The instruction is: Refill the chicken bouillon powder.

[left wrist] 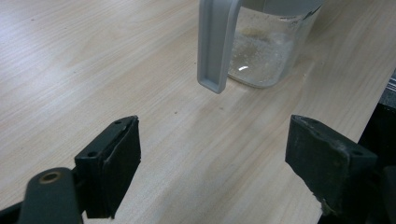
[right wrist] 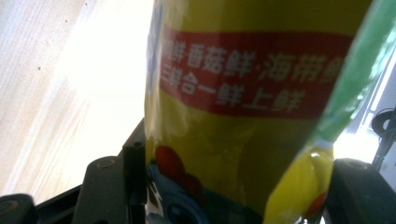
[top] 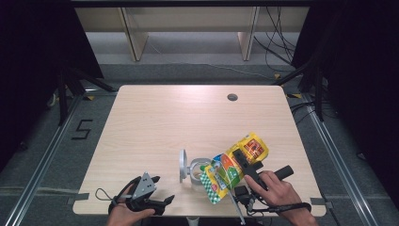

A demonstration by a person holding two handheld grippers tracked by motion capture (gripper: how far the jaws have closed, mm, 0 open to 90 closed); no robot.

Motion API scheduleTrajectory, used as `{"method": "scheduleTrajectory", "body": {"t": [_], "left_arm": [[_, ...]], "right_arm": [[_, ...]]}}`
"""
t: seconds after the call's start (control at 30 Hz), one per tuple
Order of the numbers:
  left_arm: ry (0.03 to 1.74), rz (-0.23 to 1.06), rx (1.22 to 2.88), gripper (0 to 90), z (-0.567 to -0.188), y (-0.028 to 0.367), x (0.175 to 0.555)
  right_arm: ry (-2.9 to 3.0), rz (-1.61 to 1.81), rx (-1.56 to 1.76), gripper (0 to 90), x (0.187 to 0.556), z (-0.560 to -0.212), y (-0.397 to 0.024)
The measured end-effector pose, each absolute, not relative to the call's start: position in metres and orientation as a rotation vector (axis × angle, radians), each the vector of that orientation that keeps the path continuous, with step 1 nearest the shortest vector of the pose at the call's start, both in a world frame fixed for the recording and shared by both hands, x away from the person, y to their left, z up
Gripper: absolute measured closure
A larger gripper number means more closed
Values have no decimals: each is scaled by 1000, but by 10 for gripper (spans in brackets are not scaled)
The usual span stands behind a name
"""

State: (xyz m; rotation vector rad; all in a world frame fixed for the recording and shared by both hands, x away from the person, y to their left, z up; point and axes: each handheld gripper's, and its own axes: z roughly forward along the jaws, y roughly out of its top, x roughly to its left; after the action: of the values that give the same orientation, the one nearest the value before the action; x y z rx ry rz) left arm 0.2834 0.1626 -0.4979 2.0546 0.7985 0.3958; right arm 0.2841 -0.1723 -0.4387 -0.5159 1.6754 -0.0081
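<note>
A small clear jar (top: 200, 170) stands near the table's front edge, its grey lid (top: 182, 165) tipped up at its left. In the left gripper view the jar (left wrist: 268, 56) holds a thin layer of pale grains behind the grey lid (left wrist: 215, 46). A yellow printed bag (top: 254, 145) lies tilted, its lower green-checked end over the jar. My right gripper (top: 242, 160) is shut on the bag (right wrist: 243, 93), a jaw on each side. My left gripper (top: 162, 189) rests open at the front left, its jaws (left wrist: 215, 163) wide apart on bare wood short of the jar.
The light wooden table (top: 164, 117) has a round cable hole (top: 232, 97) at the back right. Both hands sit close to its front edge. Wooden shelving and loose cables lie on the floor beyond the table.
</note>
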Motion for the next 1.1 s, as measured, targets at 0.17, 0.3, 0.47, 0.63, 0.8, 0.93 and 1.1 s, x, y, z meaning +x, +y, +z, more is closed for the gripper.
{"method": "scheduleTrajectory", "body": {"t": [0.17,0.3,0.47,0.63,0.8,0.93,1.1], "left_arm": [[800,395,2055,176,-498,162,283],[800,396,2054,176,-498,162,283],[806,393,2045,175,-498,162,283],[806,396,2050,174,-498,162,283],[800,399,2062,174,-497,163,283],[805,397,2053,174,-498,163,283],[802,397,2053,174,-498,163,283]], "right_arm": [[1657,-39,-558,404,285,-435,-170],[1661,-38,-540,405,284,-436,-171],[1657,-40,-565,407,285,-435,-170],[1659,-44,-574,415,285,-436,-169],[1655,-39,-573,416,285,-436,-170],[1653,-41,-575,416,285,-436,-170],[1640,-53,-583,416,284,-436,-170]]}}
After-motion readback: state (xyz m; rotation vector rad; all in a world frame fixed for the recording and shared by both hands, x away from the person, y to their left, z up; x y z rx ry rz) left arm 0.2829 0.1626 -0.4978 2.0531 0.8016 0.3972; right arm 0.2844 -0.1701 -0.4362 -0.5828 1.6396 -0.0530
